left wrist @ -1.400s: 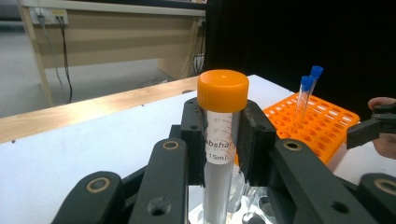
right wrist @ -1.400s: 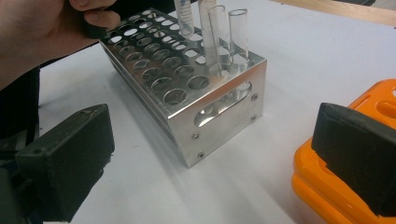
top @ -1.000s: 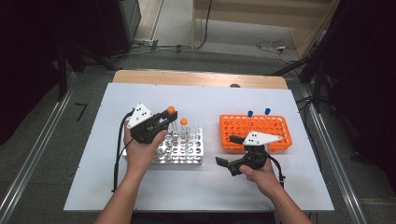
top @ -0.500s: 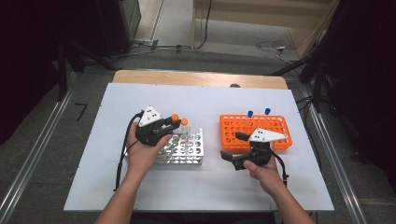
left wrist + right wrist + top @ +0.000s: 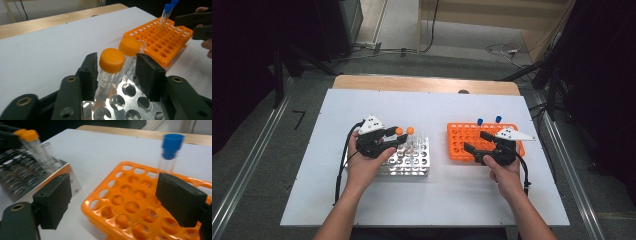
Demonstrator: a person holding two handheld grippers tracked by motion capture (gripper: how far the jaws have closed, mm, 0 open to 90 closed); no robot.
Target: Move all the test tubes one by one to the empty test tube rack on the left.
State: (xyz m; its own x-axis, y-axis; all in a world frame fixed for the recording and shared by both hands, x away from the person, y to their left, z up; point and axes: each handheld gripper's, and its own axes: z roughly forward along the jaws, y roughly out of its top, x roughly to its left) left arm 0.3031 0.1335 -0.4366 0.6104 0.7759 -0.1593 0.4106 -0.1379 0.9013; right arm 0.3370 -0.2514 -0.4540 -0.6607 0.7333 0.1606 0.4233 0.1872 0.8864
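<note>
Jaws on left gripper (image 5: 398, 139) released, just been opening, astride an orange-capped tube (image 5: 111, 67) without pressing it; tube seated upright in the metal rack (image 5: 412, 162), at 9 o'clock on the surface (image 5: 437, 200). Jaws on right gripper (image 5: 473, 140) apart, just been closing, nothing between, over the orange rack (image 5: 457, 131) at 3 o'clock. Judged: two orange-capped tubes placed, blue-capped tubes (image 5: 480, 121) standing at that rack's 12 o'clock edge, many holes unfilled. Bare room at 6 o'clock and between the racks.
</note>
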